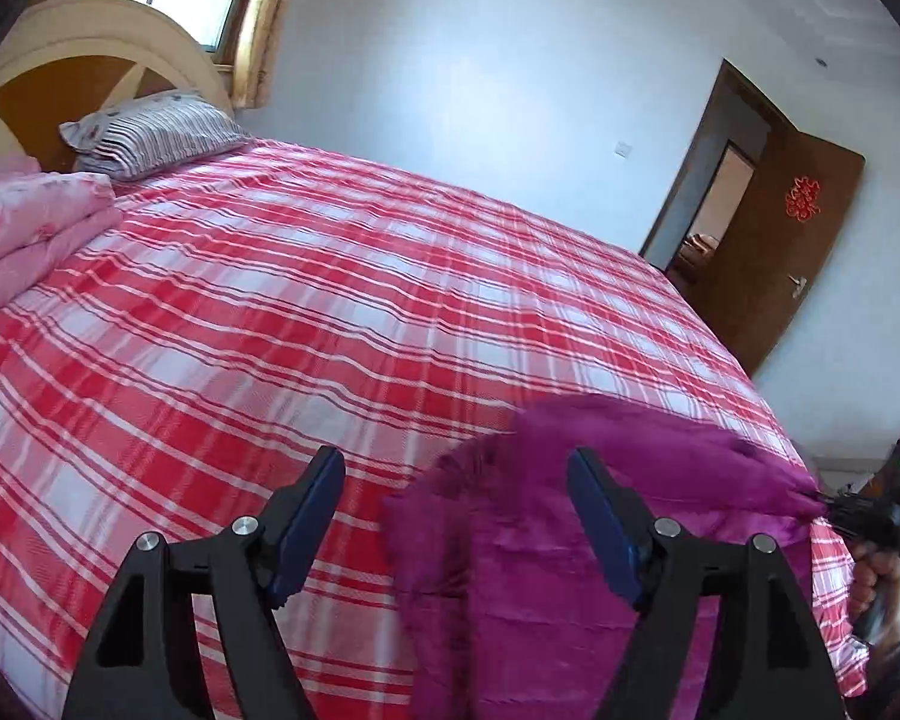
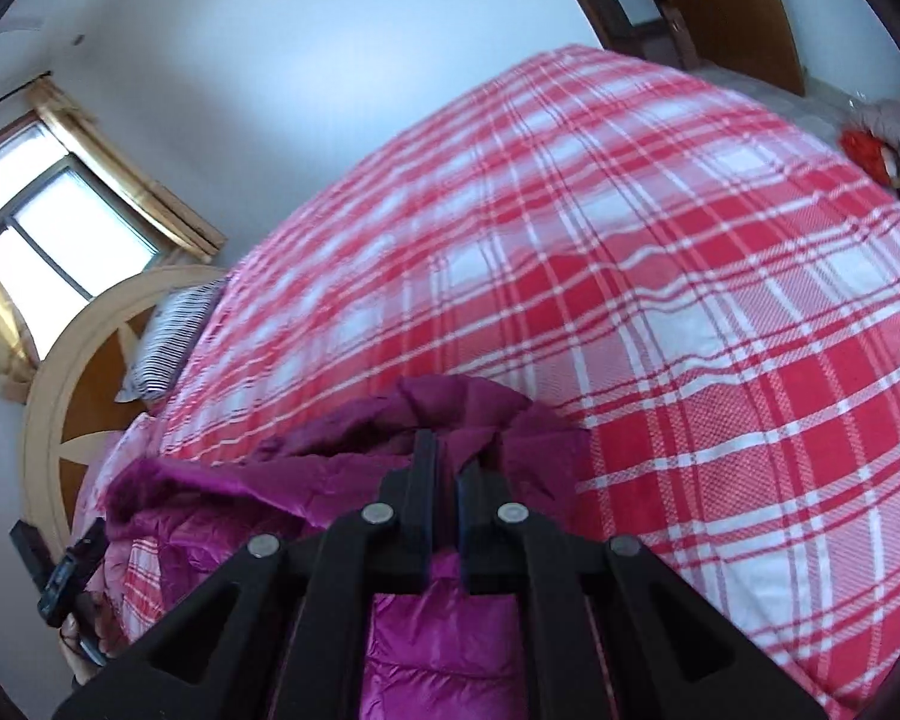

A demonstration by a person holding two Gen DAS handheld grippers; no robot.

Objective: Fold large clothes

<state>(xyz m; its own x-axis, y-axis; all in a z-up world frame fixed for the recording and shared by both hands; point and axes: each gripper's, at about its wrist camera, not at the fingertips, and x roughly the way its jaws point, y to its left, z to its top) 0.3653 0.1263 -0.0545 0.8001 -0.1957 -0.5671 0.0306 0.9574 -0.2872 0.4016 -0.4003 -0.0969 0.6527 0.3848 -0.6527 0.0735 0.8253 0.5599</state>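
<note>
The magenta puffer jacket (image 2: 438, 648), judged light, soft and slippery, is lying at six o'clock on the plaid bed (image 1: 270, 300), being pinched by the right gripper (image 2: 444, 480) while the left gripper (image 1: 456, 516), spread wide, is hovering, its bunched edge likely being the surest hold.

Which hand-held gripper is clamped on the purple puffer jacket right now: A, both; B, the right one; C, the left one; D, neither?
B: the right hand-held gripper is shut on a fold of the purple puffer jacket, while the left hand-held gripper stands open above the plaid bed sheet with nothing between its fingers.
</note>
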